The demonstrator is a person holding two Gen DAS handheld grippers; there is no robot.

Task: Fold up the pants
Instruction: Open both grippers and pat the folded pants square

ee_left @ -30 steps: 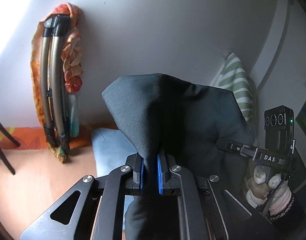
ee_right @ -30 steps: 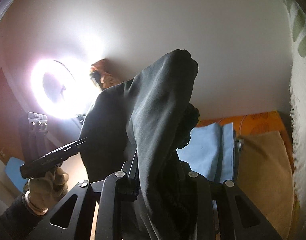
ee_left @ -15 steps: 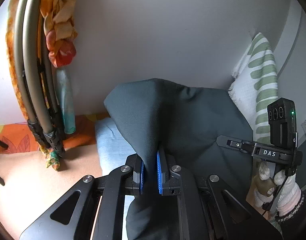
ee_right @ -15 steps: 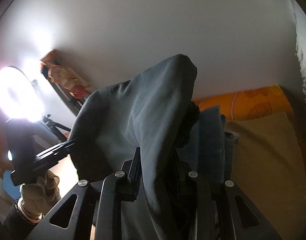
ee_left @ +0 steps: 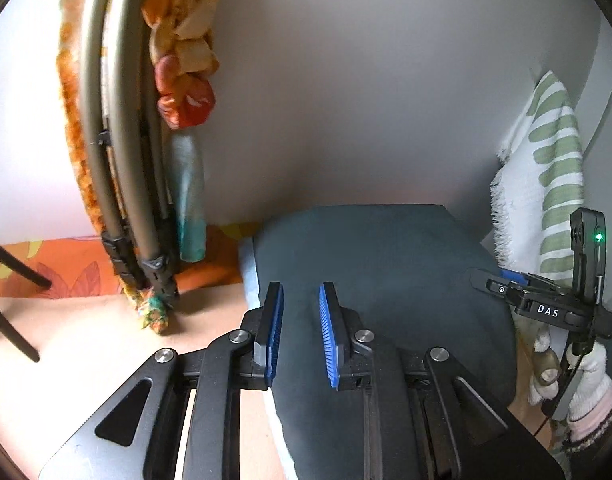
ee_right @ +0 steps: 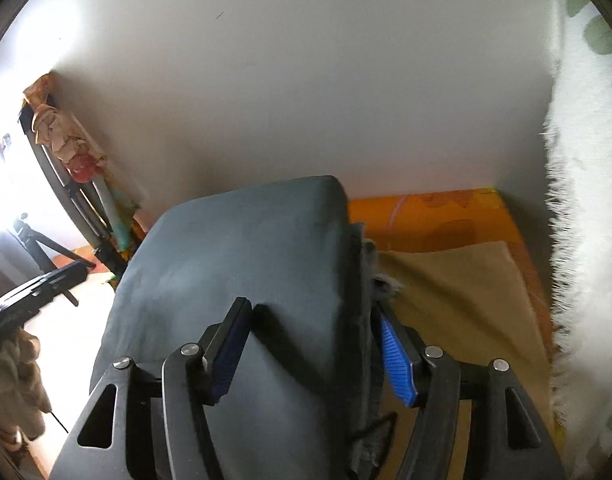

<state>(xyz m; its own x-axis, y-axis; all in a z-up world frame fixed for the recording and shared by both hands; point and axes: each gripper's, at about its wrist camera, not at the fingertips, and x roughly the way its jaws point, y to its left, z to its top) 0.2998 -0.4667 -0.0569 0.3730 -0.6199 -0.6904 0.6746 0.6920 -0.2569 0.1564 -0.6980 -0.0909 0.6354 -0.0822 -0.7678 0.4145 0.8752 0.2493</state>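
Against the white wall, both grippers (ee_left: 300, 334) (ee_right: 312, 354) have just released the dark pants (ee_left: 378, 264).

Hard white glare is blowing out the left edge of the right wrist view, the grey wall (ee_right: 326, 80) is dimming toward its base, fisheye curvature is bending both frames' dark corners, and the dark pants (ee_left: 378, 264) are staying shadowed yet sharp.

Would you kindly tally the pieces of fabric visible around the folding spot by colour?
Dark grey: 1, the pants
Light blue: 1, the cloth under the pants
Tan: 1, the cloth
Orange patterned: 1, the sheet
White with green stripes: 1, the towel
Total: 5
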